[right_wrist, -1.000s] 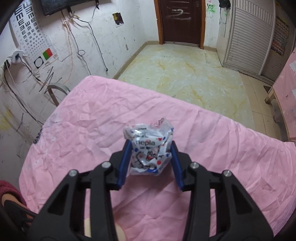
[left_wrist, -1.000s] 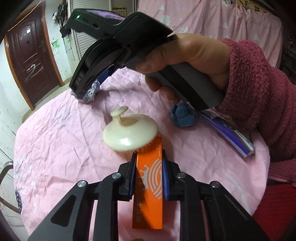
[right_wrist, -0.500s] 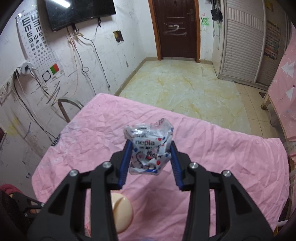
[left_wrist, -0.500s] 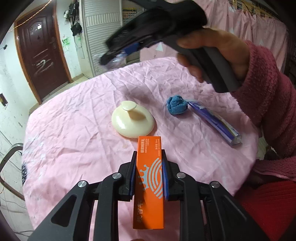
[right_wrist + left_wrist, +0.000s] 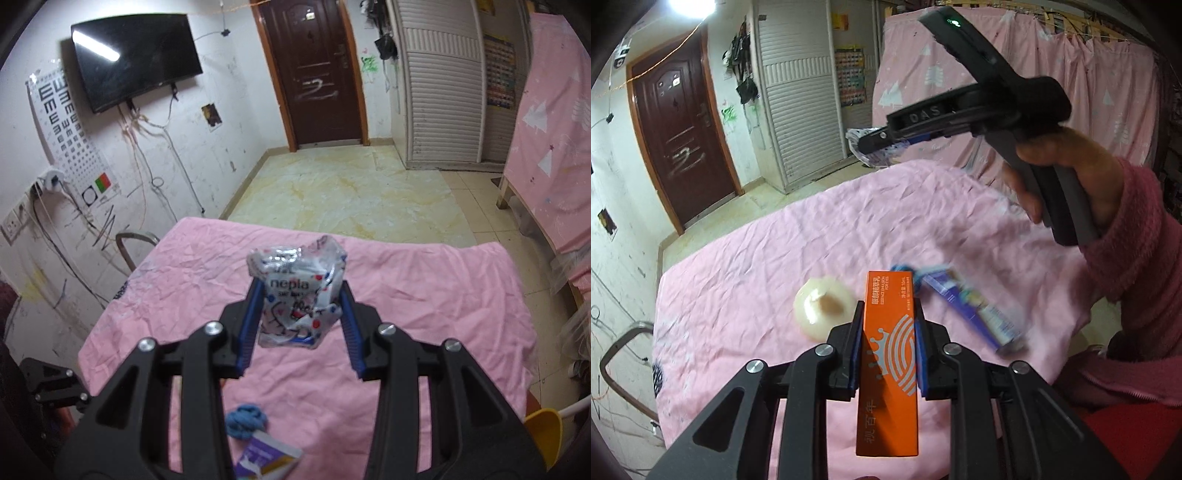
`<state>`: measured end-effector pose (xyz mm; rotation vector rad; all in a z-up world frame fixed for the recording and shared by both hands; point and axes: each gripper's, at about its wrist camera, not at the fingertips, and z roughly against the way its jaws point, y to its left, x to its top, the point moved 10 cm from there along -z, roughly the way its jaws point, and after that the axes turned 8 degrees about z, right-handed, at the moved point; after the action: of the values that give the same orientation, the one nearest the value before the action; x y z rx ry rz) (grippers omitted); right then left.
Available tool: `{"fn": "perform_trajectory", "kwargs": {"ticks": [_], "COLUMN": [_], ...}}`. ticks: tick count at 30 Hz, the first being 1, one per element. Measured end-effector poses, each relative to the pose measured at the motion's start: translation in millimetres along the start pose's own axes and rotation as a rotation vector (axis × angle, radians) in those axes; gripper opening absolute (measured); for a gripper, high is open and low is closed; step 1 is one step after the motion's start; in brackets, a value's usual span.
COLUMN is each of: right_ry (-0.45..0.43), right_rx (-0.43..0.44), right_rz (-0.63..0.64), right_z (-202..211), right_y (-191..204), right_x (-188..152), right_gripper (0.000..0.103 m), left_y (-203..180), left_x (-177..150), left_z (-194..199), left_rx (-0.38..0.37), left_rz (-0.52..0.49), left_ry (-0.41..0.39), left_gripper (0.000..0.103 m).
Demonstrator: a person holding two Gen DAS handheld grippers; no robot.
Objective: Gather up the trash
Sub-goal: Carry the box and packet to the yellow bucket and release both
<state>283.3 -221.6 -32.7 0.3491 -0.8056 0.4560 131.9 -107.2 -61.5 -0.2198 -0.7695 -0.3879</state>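
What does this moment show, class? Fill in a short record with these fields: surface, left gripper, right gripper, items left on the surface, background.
surface: pink cloth spread over a table
left gripper: left gripper shut on an orange box, held above the cloth
right gripper: right gripper shut on a crumpled tissue packet, held in the air
items left on the surface: cream round brush, blue cloth ball, purple box
background: dark wooden door, wall television, eye chart
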Motion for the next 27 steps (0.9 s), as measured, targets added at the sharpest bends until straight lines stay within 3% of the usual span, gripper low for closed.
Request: {"fn": "perform_trajectory", "kwargs": {"ticks": [10, 27], "right_ry": [-0.062, -0.137], "right_rx": [-0.073, -0.217], "right_rz": [-0.137, -0.337], "right_z": [59, 148], "right_y": [-78, -188], "right_x": [-36, -120], "right_gripper": [0.039, 0.039], "left_y": [-77, -215], "left_x": [30, 42], "left_z": [-14, -47], "left_rx": [-0.071, -0.228], "left_rz": [-0.105, -0.266], "left_ry": [-0.023, 0.005], "left_gripper": [0.013, 0.013]}}
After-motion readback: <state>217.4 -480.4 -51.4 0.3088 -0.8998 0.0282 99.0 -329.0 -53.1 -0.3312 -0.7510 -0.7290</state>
